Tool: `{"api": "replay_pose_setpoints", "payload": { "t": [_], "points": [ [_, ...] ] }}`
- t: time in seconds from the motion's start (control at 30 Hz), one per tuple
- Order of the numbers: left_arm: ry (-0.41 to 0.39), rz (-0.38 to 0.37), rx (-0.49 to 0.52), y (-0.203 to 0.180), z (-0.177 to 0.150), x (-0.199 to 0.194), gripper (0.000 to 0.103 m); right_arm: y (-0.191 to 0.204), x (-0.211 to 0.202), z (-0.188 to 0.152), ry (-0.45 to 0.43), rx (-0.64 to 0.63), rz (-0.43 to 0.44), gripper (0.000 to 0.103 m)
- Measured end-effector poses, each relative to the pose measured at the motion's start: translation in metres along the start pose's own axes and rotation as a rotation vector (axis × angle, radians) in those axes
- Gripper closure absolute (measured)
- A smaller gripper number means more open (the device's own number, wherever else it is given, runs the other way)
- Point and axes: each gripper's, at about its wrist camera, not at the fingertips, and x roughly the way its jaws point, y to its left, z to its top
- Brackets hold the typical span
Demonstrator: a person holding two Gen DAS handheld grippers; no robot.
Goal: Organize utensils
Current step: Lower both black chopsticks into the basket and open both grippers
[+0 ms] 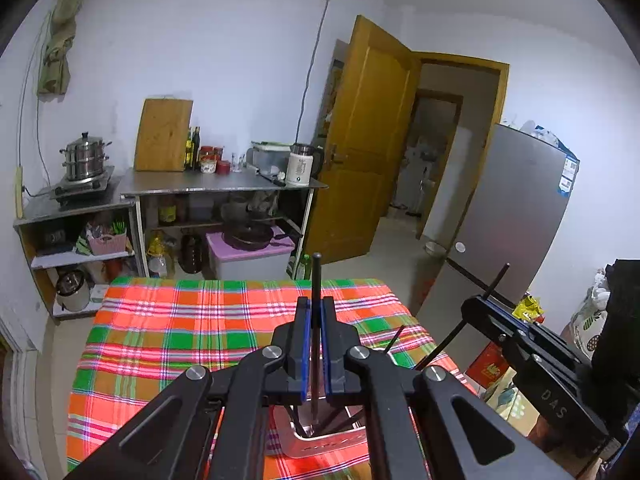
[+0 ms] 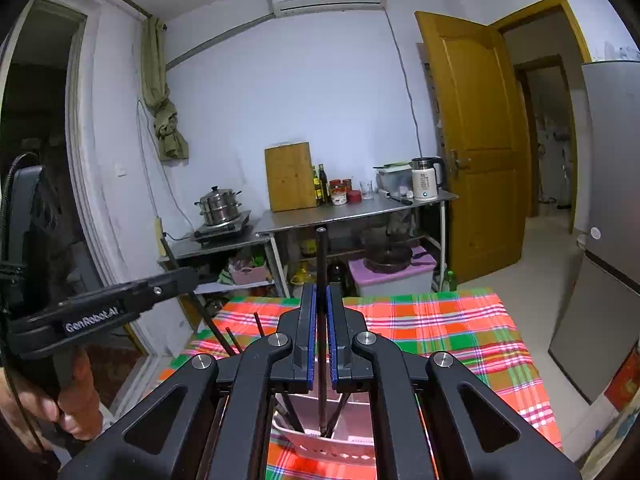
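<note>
In the left wrist view my left gripper (image 1: 315, 305) is shut on a black chopstick (image 1: 316, 276) that stands nearly upright. Its lower end reaches into a pale utensil holder (image 1: 320, 446) on the plaid tablecloth (image 1: 180, 340). My right gripper (image 2: 321, 290) is likewise shut on an upright black chopstick (image 2: 321, 256) whose lower end sits in the utensil holder (image 2: 344, 446) among several other dark sticks. Each gripper shows in the other's view: the right gripper (image 1: 476, 307) at the right with its stick, the left gripper (image 2: 188, 277) at the left with its stick.
A grey fridge (image 1: 512, 220) stands right of the table beside an open wooden door (image 1: 368, 140). A steel counter (image 1: 224, 184) with a kettle, jars and a cutting board lines the far wall. A person's hand (image 2: 60, 408) holds the left gripper's handle. Boxes (image 1: 490, 368) sit beside the table.
</note>
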Motion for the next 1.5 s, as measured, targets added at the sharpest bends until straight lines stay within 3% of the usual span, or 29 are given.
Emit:
{"api": "replay_pose_setpoints", "payload": {
  "t": [0.37, 0.73, 0.9, 1.5],
  "points": [
    [0.072, -0.001, -0.055, 0.028, -0.037, 0.041, 0.099, -0.004, 0.026, -0.033, 0.077, -0.005, -0.015, 0.098],
    [0.127, 0.009, -0.061, 0.034, -0.061, 0.057, 0.098, -0.009, 0.045, -0.063, 0.184, 0.002, -0.010, 0.098],
    [0.097, 0.022, -0.048, 0.033, -0.062, 0.044, 0.095, -0.008, 0.041, -0.063, 0.189, -0.005, -0.006, 0.091],
    [-0.006, 0.063, -0.025, 0.018, -0.081, -0.038, 0.091, -0.009, -0.025, -0.063, 0.117, -0.010, -0.005, 0.091]
  ]
}}
